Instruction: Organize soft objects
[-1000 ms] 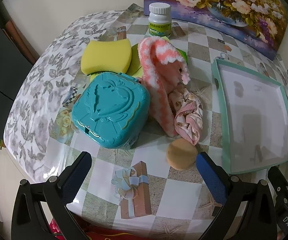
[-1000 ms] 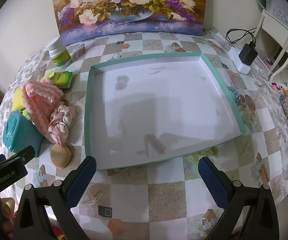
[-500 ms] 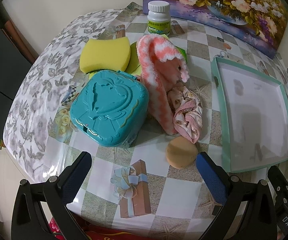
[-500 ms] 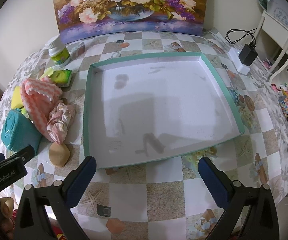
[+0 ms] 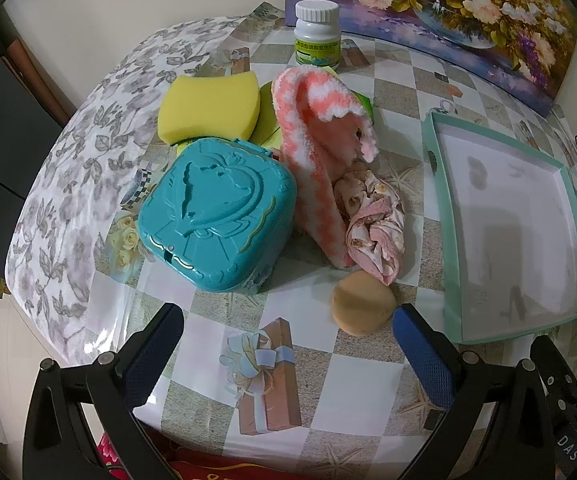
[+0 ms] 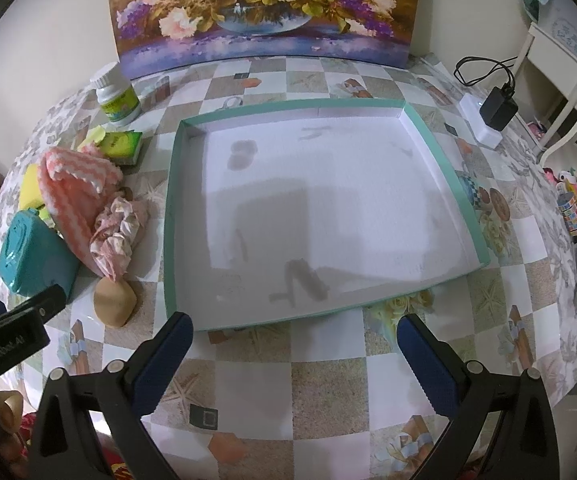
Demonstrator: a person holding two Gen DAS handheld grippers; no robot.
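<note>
In the left wrist view a yellow sponge (image 5: 208,106), a pink-and-white fuzzy cloth (image 5: 320,136), a crumpled floral pink cloth (image 5: 374,224) and a tan round puff (image 5: 362,308) lie on the table. My left gripper (image 5: 288,354) is open and empty, just in front of the puff. My right gripper (image 6: 296,362) is open and empty, at the near edge of the empty teal-rimmed white tray (image 6: 444,152). The tray also shows in the left wrist view (image 5: 434,184). The puff (image 6: 114,302) and the cloths (image 6: 80,188) lie left of the tray.
A teal plastic case (image 5: 216,216) sits beside the cloths. A white pill bottle (image 5: 317,34) and a flower painting (image 6: 264,12) stand at the back. A green packet (image 6: 122,146) lies near the bottle. A charger and cable (image 6: 496,108) are at the right.
My left gripper has shifted slightly, so the objects sit a little lower-left in its view. The right gripper has barely moved. Both stay open.
</note>
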